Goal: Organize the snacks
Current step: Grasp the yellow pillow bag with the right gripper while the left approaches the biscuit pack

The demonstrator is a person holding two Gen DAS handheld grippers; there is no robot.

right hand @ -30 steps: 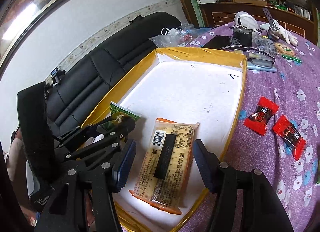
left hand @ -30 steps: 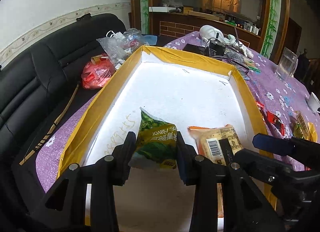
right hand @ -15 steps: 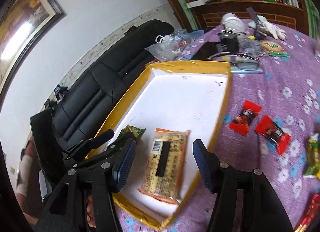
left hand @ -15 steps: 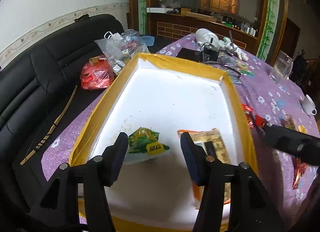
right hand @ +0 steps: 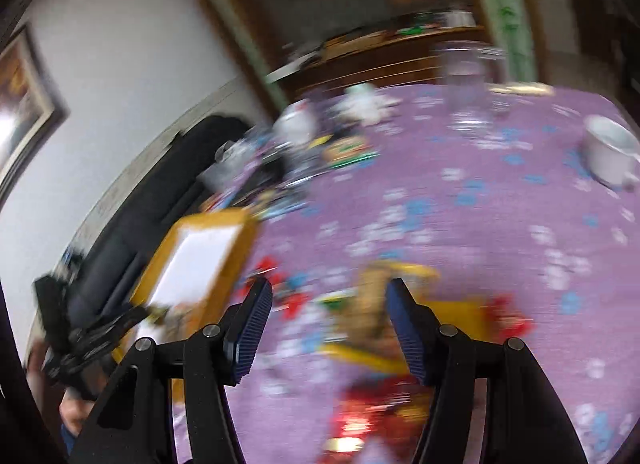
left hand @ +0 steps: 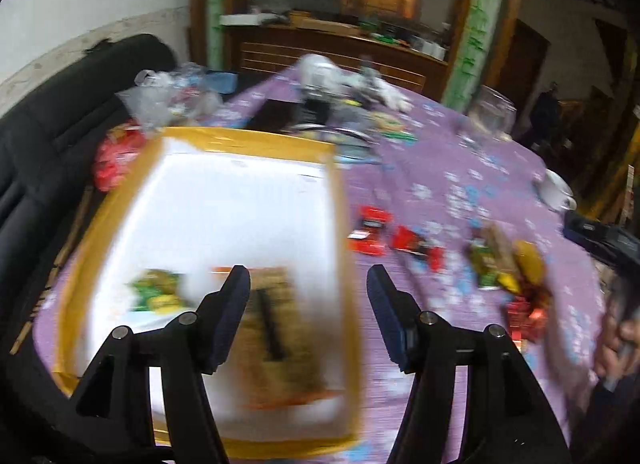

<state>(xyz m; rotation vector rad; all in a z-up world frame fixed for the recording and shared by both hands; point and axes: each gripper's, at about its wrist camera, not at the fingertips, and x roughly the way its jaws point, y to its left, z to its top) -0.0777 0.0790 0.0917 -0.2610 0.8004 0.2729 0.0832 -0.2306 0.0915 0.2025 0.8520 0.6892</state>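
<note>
**Right claw is over the loose snacks**

The snacks not yet put away lie in a loose pile (right hand: pixel 384 316) on the purple flowered counter (right hand: pixel 500 199). In the right wrist view the pile sits just past the tips of the right claw (right hand: pixel 326 330), straight ahead and a little below. This claw is spread apart with nothing between its jaws. It is the nearer one to the pile, so I think it should make the next grab. A tan packet in the pile seems to run away from the claw, but the picture is too blurry to be sure.

The left claw (left hand: pixel 306 318) hangs over the near right corner of the yellow-edged box (left hand: pixel 120 199). Its jaws are opening and pinch nothing. Two snacks are already in the box: a green bag (left hand: pixel 158 290) on the left and a long cracker packet (left hand: pixel 280 338) beside it, its long side running from near to far. Two red candies (left hand: pixel 394 236) lie on the counter just right of the box.

No words can be read; everything is smeared.
</note>
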